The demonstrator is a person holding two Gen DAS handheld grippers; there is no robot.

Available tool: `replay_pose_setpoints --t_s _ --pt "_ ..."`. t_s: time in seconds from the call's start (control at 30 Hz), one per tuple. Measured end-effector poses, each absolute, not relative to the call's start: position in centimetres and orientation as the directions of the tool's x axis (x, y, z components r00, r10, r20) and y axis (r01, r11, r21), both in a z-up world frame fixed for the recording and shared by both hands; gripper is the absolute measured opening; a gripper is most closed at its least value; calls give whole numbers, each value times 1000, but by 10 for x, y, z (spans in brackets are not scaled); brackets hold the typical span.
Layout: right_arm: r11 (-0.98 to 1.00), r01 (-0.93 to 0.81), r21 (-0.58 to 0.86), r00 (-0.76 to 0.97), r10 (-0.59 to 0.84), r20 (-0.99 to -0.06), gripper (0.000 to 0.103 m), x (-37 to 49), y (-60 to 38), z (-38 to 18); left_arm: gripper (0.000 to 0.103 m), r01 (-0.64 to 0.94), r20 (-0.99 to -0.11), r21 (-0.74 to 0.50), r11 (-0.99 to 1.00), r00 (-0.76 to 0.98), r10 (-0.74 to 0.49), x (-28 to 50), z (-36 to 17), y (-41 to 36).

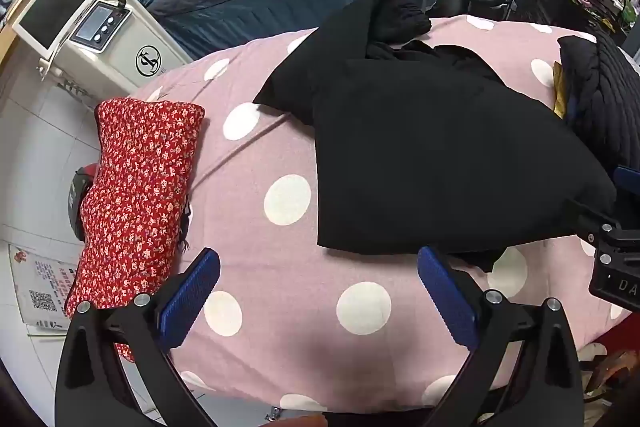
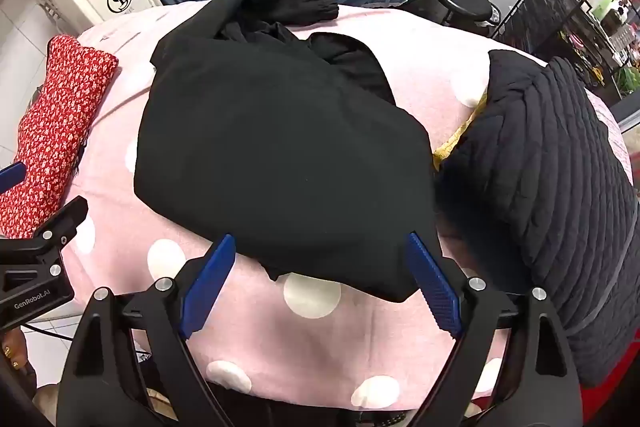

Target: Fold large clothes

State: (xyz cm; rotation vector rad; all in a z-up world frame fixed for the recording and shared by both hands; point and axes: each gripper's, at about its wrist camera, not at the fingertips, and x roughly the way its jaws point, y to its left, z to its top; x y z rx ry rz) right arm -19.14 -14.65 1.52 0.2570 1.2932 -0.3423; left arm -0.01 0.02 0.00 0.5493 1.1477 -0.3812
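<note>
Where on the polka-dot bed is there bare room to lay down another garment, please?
Free: the pink cover between the red floral bundle and the black garment, and along its near edge. Crowded: the right side, where the quilted black piece adjoins the garment.

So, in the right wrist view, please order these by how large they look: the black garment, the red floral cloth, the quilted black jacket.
1. Black garment, largest.
2. Quilted black jacket; it is cut off at the frame's edge, so its real size is unsure.
3. Red floral cloth, smallest, also partly cut off.
</note>
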Motion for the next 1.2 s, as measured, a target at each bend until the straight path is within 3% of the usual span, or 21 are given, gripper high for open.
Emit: replay_pose_setpoints --t_s 1.2 --pt "927 374 -17 239 -114 -964 86 -192 -138 20 97 529 -931 237 815 363 36 -4 -9 13"
